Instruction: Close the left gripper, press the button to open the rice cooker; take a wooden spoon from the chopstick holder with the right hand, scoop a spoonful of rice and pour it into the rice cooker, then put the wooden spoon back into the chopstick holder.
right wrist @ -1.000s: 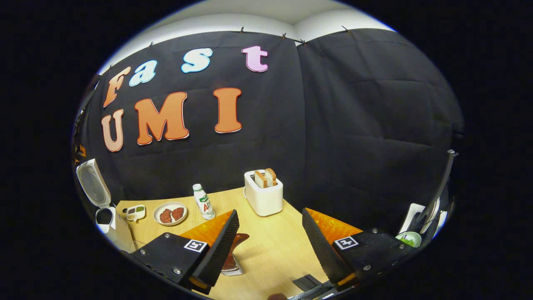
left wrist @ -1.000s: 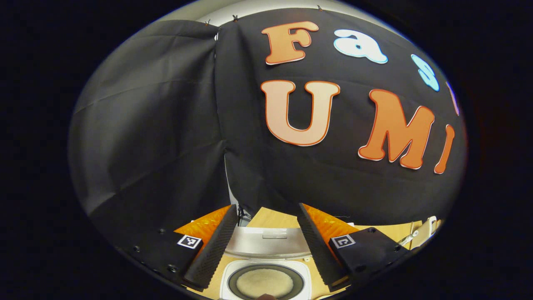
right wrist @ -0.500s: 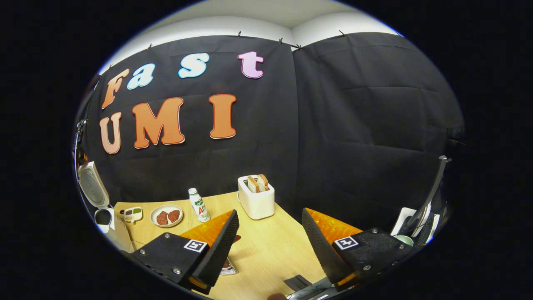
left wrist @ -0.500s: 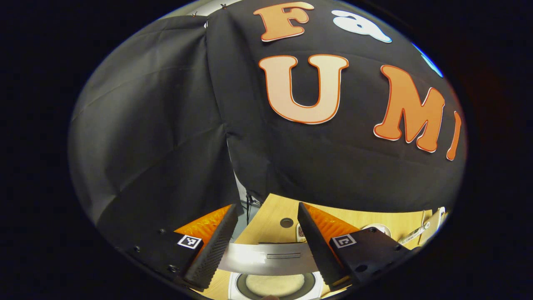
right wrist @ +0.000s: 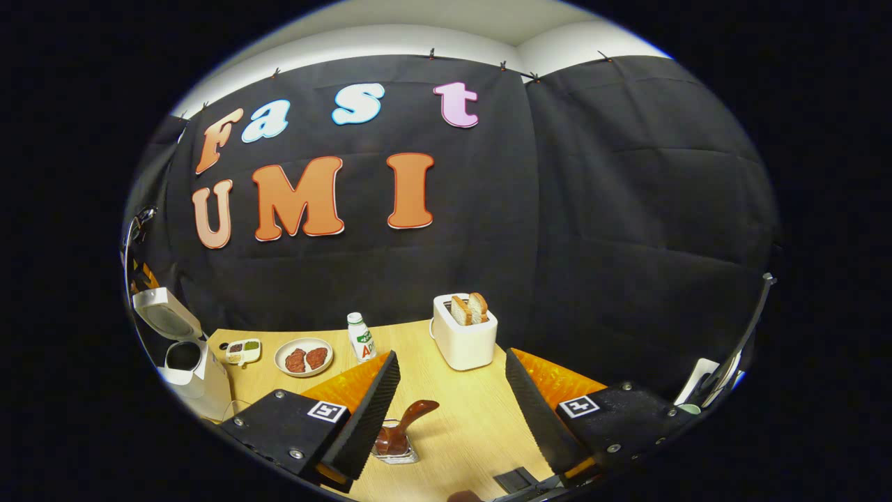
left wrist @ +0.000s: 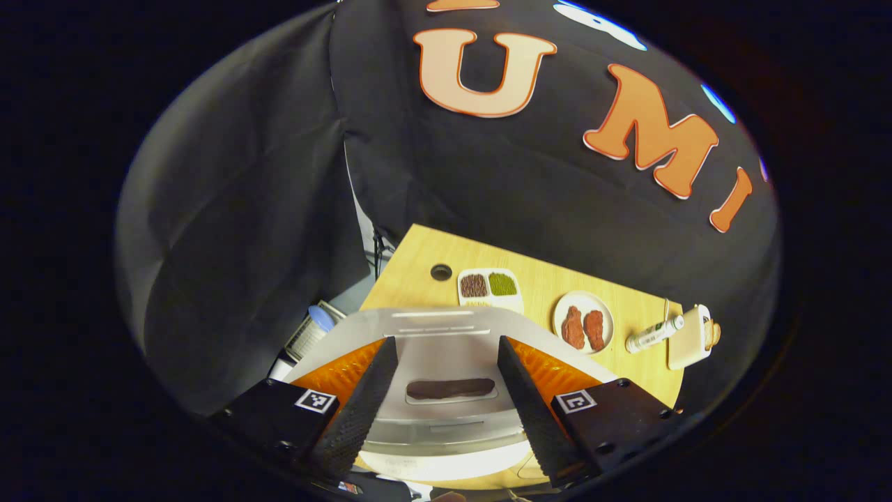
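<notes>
Both grippers gape, holding nothing — rice cooker (right wrist: 182, 352) open at the table's far left.

One wooden spoon (right wrist: 406, 423) stands in the chopstick holder (right wrist: 397, 448), handle leaning up-right, between the right gripper (right wrist: 451, 408) fingers; the left gripper (left wrist: 446, 397) now tilts over the lid (left wrist: 446, 348) — a second ago, rice showed.

Landmark toaster (right wrist: 465, 339), right gripper view: bottle (right wrist: 360, 338) left of it, plate (right wrist: 303, 358) further left, then divided dish (right wrist: 242, 348), rice cooker (right wrist: 188, 362) leftmost. Chopstick holder (right wrist: 394, 446) in front, wooden spoon (right wrist: 408, 420) inside.
</notes>
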Tool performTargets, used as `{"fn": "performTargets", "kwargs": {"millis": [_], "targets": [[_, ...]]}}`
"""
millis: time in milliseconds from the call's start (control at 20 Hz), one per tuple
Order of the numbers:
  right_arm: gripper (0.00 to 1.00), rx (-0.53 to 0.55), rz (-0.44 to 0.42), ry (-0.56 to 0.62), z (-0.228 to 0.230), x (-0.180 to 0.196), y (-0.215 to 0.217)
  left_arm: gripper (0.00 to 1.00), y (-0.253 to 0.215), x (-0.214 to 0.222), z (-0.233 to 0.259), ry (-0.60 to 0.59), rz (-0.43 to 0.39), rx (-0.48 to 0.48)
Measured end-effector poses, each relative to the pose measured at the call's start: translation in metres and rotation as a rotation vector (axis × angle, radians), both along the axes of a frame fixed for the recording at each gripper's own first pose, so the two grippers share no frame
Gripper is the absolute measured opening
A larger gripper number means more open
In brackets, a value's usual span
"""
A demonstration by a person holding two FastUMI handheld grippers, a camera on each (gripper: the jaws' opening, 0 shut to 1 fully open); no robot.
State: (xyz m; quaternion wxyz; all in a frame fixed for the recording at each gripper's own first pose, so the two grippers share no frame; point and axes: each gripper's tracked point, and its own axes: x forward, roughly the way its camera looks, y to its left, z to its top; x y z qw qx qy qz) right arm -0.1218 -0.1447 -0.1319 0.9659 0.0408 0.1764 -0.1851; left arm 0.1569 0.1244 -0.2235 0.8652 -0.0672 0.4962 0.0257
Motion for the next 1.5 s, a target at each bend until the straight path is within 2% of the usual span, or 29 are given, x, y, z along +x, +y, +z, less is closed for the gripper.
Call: {"fn": "performTargets", "kwargs": {"millis": [200,500,550,600,650,800,900,1050,1150,1300,1350,1400,1500], "targets": [[0.95,0.001,0.065,-0.021,0.002,0.023,0.016,0.99,-0.009,-0.042,-0.030,0.071,-0.029,0.029],[0.95,-0.007,0.170,-0.007,-0.007,0.042,0.047,0.99,-0.026,-0.110,-0.112,0.237,-0.009,0.059],[0.95,-0.006,0.192,-0.008,-0.008,0.045,0.056,0.99,-0.025,-0.114,-0.111,0.222,-0.005,0.065],[1.00,-0.013,0.211,-0.006,-0.011,0.048,0.062,1.00,-0.027,-0.103,-0.113,0.198,-0.009,0.063],[0.95,-0.017,0.230,-0.003,-0.013,0.052,0.069,1.00,-0.029,-0.114,-0.113,0.231,-0.007,0.071],[0.95,-0.013,0.281,-0.010,-0.007,0.061,0.087,1.00,-0.036,-0.115,-0.108,0.201,0.015,0.054],[0.95,-0.025,0.303,-0.032,0.003,0.068,0.093,1.00,-0.033,-0.108,-0.098,0.142,0.017,0.074],[0.95,-0.060,0.320,-0.087,0.027,0.083,0.099,1.00,-0.028,-0.095,-0.048,-0.033,0.003,0.154],[0.95,-0.078,0.331,-0.131,0.046,0.092,0.106,1.00,-0.033,-0.089,0.002,-0.183,-0.007,0.170],[0.95,-0.111,0.343,-0.215,0.070,0.108,0.119,0.99,-0.038,-0.078,0.077,-0.469,0.009,0.234],[1.00,-0.110,0.343,-0.217,0.068,0.112,0.126,0.99,-0.046,-0.081,0.098,-0.543,0.015,0.235],[0.95,-0.100,0.352,-0.218,0.068,0.115,0.135,1.00,-0.050,-0.084,0.115,-0.606,0.022,0.225],[0.95,-0.080,0.379,-0.234,0.076,0.121,0.153,0.99,-0.064,-0.090,0.147,-0.719,0.020,0.193]]}}
